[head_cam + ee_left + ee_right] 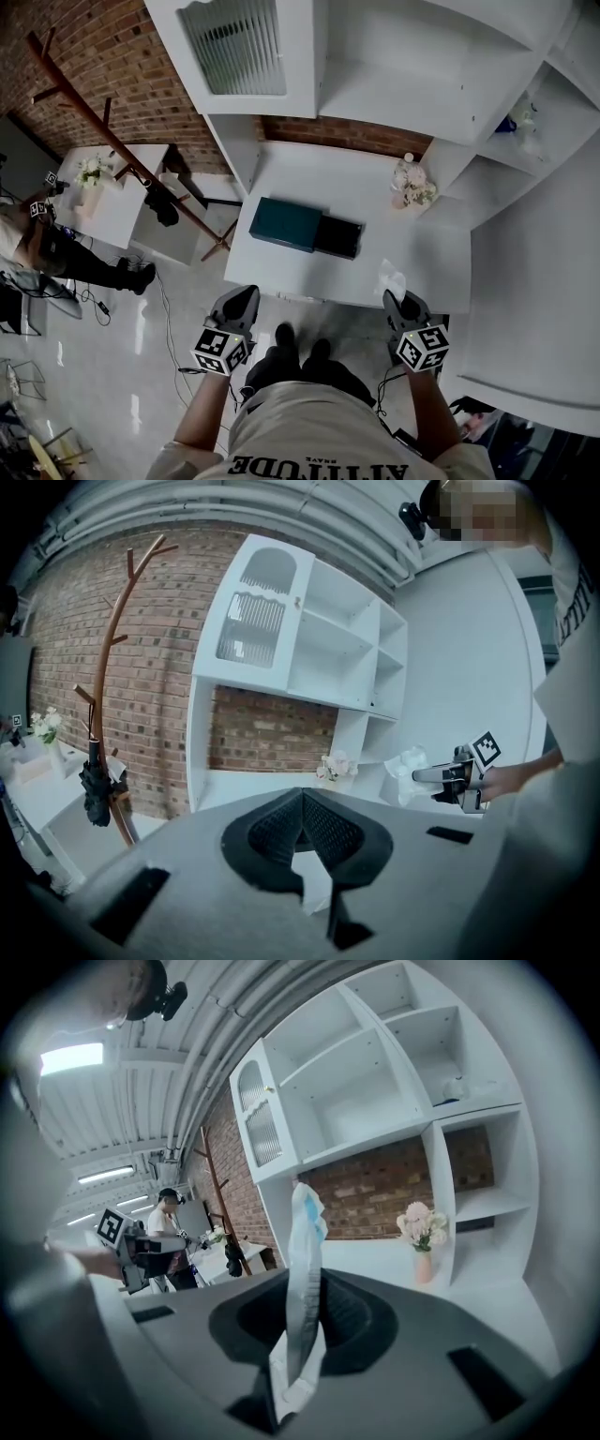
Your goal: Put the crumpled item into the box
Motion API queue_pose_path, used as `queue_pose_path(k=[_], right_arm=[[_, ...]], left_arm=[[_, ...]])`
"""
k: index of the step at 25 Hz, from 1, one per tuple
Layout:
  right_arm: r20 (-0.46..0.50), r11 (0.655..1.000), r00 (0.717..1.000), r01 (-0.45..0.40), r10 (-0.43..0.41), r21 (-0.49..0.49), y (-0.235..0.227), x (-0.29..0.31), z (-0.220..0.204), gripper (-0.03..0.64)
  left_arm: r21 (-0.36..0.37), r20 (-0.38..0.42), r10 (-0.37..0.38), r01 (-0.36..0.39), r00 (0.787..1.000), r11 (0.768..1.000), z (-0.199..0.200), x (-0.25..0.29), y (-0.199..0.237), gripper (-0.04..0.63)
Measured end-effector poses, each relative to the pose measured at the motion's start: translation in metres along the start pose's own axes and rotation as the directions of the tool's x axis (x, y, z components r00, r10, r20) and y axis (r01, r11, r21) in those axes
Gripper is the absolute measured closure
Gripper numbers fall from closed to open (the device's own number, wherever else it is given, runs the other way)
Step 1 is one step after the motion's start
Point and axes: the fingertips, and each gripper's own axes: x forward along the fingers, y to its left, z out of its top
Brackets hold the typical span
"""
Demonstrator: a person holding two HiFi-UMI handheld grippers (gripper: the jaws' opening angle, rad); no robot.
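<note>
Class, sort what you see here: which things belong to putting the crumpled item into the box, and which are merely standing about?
Belonging to the job:
crumpled item
right gripper, gripping it
box

Standing about:
flower vase
coat rack
shelf unit

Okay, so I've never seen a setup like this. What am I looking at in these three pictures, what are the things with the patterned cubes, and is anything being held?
There is no robot here. A person holds a two-jaw gripper in each hand, and the patterned cubes are part of those grippers. One picture comes from a camera on the person's head, looking down. The other two cameras ride on the grippers and look along their jaws. On the white table are a dark box with a black part at one end, and a vase of flowers. The left gripper is shut and empty. The right gripper pinches the crumpled item, which is white with some blue.
</note>
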Motion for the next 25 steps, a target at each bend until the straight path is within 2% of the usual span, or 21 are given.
queue_pose_path(k=[9, 13, 25], right_arm=[[-0.039, 1.0, 0.999, 0.018, -0.017, 0.023, -0.006, 0.035, -0.003, 0.545], [-0.054, 0.997, 0.998, 0.042, -0.038, 0.069, -0.011, 0.055, -0.003, 0.545], [-0.129, 0.984, 0.99, 0.077, -0.057, 0.159, -0.029, 0.134, -0.018, 0.545]], left_arm=[[0.0, -0.012, -0.028, 0.028, 1.0, 1.0, -0.002, 0.028, 0.025, 0.571], [-0.002, -0.016, -0.052, 0.052, 0.999, 0.999, 0.0, 0.046, 0.042, 0.571], [-0.041, -0.089, -0.125, 0.122, 0.988, 0.992, -0.013, 0.1, 0.084, 0.571]])
